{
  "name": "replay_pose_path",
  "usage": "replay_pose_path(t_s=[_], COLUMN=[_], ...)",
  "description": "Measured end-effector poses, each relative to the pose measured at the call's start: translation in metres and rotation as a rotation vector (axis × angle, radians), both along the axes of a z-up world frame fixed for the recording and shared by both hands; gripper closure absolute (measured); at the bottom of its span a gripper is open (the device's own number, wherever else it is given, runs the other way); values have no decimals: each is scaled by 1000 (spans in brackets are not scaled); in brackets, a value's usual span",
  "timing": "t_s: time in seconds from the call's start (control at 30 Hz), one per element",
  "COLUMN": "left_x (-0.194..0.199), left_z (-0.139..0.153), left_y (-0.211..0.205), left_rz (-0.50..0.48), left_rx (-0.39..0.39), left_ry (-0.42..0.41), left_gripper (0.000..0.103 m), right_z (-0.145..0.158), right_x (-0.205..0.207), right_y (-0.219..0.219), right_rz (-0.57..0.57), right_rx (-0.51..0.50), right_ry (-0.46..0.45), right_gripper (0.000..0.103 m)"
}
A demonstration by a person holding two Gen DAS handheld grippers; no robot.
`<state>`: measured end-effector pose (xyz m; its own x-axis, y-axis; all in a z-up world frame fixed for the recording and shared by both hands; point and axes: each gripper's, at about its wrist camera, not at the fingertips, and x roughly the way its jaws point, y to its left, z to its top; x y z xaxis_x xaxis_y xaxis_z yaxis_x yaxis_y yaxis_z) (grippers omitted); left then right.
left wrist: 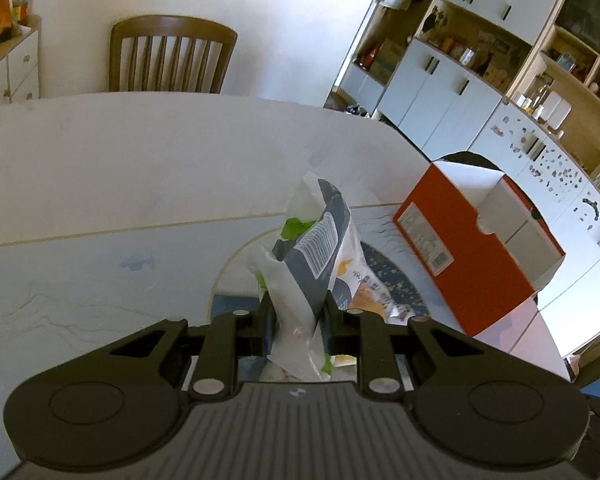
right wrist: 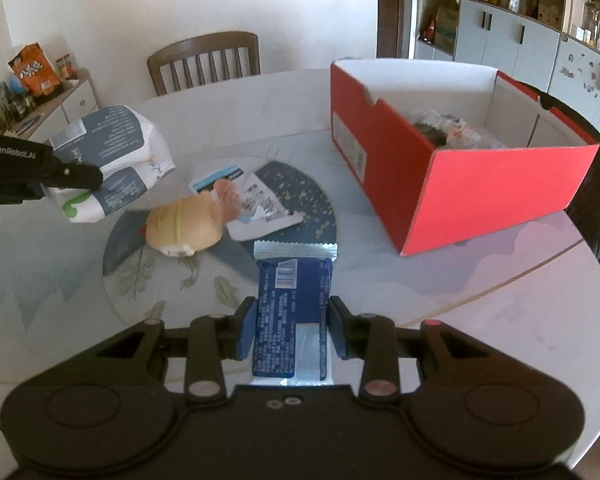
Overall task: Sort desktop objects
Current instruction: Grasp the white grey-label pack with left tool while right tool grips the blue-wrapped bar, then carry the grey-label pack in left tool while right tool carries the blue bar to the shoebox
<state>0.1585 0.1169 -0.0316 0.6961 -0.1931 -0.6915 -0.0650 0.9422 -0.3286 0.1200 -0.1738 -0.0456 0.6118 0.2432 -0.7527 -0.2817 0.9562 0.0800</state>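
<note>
My left gripper (left wrist: 296, 316) is shut on a white and grey snack bag (left wrist: 316, 248) and holds it above the table; the same bag (right wrist: 112, 152) and gripper (right wrist: 80, 178) show at the left of the right wrist view. My right gripper (right wrist: 292, 320) is shut on a blue snack packet (right wrist: 292, 304), lifted over the table. An open red box (right wrist: 452, 184) stands to the right with some wrapped items (right wrist: 448, 128) inside. A burger-shaped toy (right wrist: 186, 226) and a flat white packet (right wrist: 256, 204) lie on the table's middle.
The round table (right wrist: 480, 304) has a patterned centre. A wooden chair (right wrist: 206, 60) stands at its far side. A side cabinet (right wrist: 60, 108) with snacks is at the far left, and shelving units (right wrist: 540, 24) line the right wall. The red box (left wrist: 460, 248) is right of my left gripper.
</note>
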Motion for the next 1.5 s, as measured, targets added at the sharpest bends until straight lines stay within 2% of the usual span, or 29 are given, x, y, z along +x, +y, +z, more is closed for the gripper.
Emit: replay_pose_path(t_s=[0.47, 0.9, 1.5], left_x=[5, 24, 62], left_z=[33, 58, 59], left_y=[-52, -115, -191], left_rz=[-64, -147, -240], left_rx=[-12, -41, -61], left_ry=[-53, -74, -56], left_gripper=[82, 82, 82], right_z=[33, 66, 77], right_x=[6, 41, 91], right_y=[-40, -97, -152], right_rz=[-2, -28, -34], right_rx=[16, 73, 78], right_ry=[-49, -75, -101], right_gripper=[67, 67, 67])
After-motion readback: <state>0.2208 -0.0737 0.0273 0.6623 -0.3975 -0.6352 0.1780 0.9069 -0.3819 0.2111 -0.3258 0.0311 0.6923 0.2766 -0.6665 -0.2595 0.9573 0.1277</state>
